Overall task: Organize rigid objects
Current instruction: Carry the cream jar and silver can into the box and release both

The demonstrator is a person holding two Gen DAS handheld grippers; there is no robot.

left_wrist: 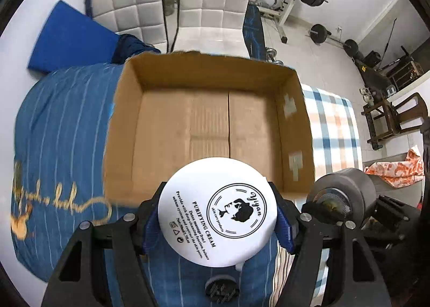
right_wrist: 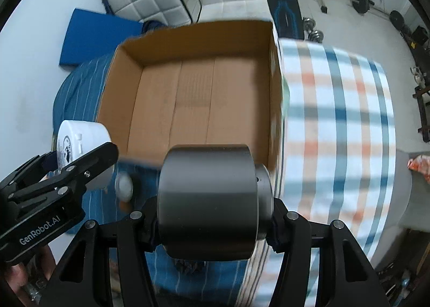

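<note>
L gripper [left_wrist: 217, 222] clamped on white jar [left_wrist: 217, 211], label "Yiyan skin care products / PURIFYING CREAM", held at near edge of open box [left_wrist: 129, 129]. R gripper [right_wrist: 212, 216], arm marked "GenRobot.AI", clamped on grey cylinder [right_wrist: 209, 199], also before box.

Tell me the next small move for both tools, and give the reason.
Probably carry both a little forward over the near wall of the cardboard box before lowering. The left tool is shut on the white cream jar, the right tool on the grey cylinder. Both loads hang at the near edge, and the box floor shows bare.
</note>
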